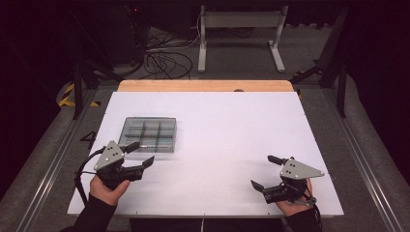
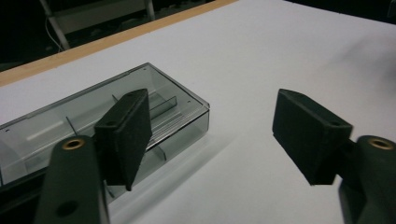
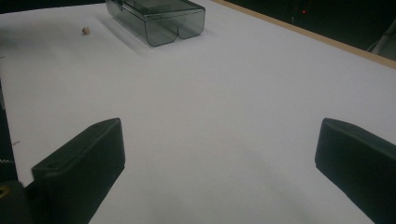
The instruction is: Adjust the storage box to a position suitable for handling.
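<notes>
A clear grey plastic box (image 1: 147,134) with inner dividers and a closed lid lies on the left half of the white table (image 1: 217,125). My left gripper (image 1: 144,152) hovers at its near edge, jaws apart with nothing between them. In the left gripper view the box (image 2: 84,112) sits behind the left pad (image 2: 126,135), and bare table lies between the pads. My right gripper (image 1: 261,170) rests near the front right of the table, open and holding nothing. The right gripper view shows the box (image 3: 156,14) far off at the top.
A small tan speck (image 3: 85,31) lies on the table beside the box. The wooden far edge (image 1: 205,85) borders the white surface. Beyond it stand a metal frame (image 1: 239,34) and loose cables (image 1: 164,58) on the floor.
</notes>
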The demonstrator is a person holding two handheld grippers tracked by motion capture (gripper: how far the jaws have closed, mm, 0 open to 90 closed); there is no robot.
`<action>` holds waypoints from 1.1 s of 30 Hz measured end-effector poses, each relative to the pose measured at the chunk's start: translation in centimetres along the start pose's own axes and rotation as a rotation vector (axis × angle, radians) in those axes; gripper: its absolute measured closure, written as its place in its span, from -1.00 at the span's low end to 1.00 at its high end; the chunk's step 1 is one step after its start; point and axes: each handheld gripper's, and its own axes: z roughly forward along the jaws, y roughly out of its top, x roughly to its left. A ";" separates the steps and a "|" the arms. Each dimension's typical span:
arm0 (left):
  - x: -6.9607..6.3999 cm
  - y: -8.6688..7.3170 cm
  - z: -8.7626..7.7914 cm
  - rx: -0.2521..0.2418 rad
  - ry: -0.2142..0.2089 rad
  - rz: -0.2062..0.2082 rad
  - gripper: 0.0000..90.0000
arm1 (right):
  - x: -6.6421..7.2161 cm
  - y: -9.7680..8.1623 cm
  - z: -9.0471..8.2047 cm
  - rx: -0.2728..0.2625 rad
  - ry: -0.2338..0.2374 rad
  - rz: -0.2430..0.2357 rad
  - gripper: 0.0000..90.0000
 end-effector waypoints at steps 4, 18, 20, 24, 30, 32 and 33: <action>0.8 0.4 -0.3 0.024 -0.012 -0.015 0.06 | 0.0 0.0 0.1 0.000 0.002 -0.001 -0.96; 3.3 2.0 -0.6 0.078 -0.012 -0.060 0.74 | 0.0 -0.1 0.2 0.008 0.005 -0.008 -0.95; 3.5 2.2 -0.6 0.080 -0.009 -0.064 0.80 | 0.1 -0.1 0.2 0.008 0.005 -0.007 -0.95; 3.9 2.6 -0.6 0.089 -0.007 -0.068 0.89 | 0.0 -0.1 0.2 0.004 0.009 -0.002 -0.95; 4.8 2.9 -0.4 0.091 0.005 -0.094 0.99 | 0.1 -0.1 0.2 0.003 0.011 -0.001 -0.95; 5.1 3.0 -0.3 0.097 0.008 -0.102 0.99 | 0.0 -0.1 0.2 0.001 0.011 0.001 -0.95; 5.3 3.1 -0.3 0.100 0.008 -0.106 0.99 | 0.0 -0.1 0.2 0.001 0.012 0.002 -0.95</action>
